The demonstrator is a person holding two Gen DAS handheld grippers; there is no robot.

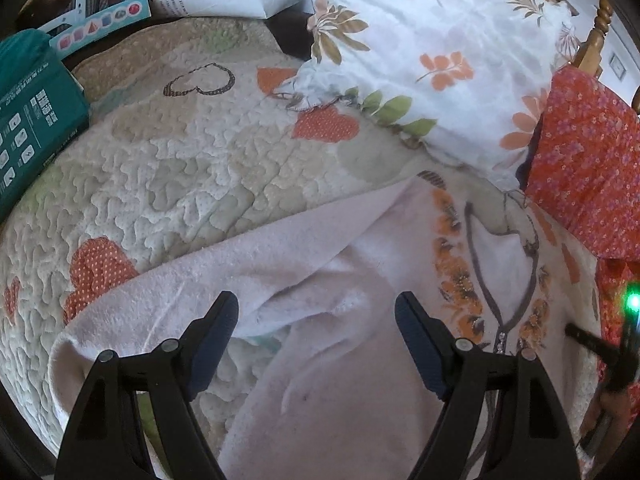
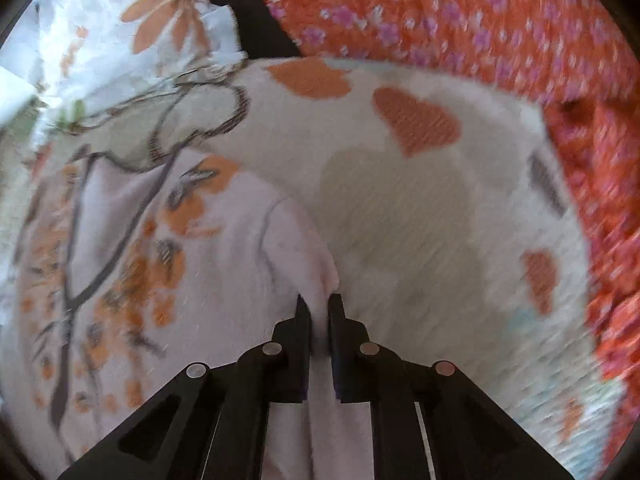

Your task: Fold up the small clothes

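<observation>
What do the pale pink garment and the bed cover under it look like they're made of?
The pale pink garment looks like soft fleece or terry: a fuzzy, matte nap that bunches in thick, rounded folds. The bed cover looks like quilted cotton: puffy stitched meander lines with dotted orange heart patches. Neither fibre can be confirmed by sight.

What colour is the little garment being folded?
The garment is pale pink with an orange-and-grey flower print, clearest in the left wrist view.
</observation>
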